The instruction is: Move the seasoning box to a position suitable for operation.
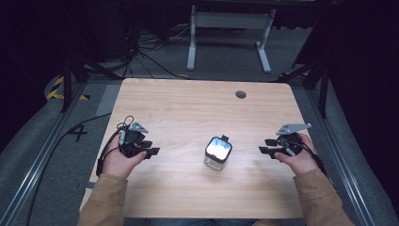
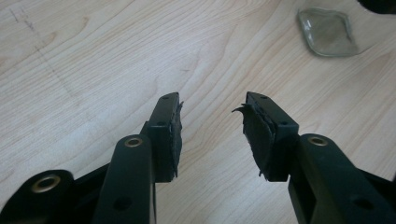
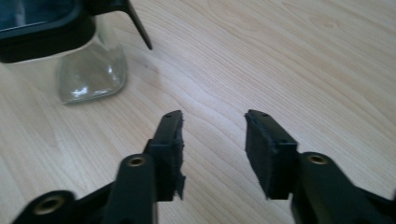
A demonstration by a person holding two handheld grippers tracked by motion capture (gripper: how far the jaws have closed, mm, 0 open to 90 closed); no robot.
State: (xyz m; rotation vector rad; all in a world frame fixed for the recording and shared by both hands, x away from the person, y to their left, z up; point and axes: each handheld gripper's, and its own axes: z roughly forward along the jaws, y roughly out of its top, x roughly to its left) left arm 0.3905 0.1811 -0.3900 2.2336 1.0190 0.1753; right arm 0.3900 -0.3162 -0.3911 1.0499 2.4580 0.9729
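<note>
A square clear glass jar [image 1: 218, 152] with a black-rimmed lid and a small black tab stands upright near the middle of the wooden table [image 1: 188, 108]. My left gripper [image 1: 151, 151] rests on the table to the jar's left, open and empty, jaws pointing toward it. The jar's glass base [image 2: 329, 32] lies far off in the left gripper view, beyond my left gripper [image 2: 212, 105]. My right gripper [image 1: 264, 149] sits to the jar's right, open and empty. The jar [image 3: 70, 46] stands up and left of my right gripper [image 3: 214, 119] in the right gripper view.
A round dark grommet [image 1: 241, 94] is set in the table's far edge. Beyond the table stand a white desk frame [image 1: 229, 28] and loose cables [image 1: 141, 52] on the grey floor. A black cable [image 1: 61, 141] trails off the table's left side.
</note>
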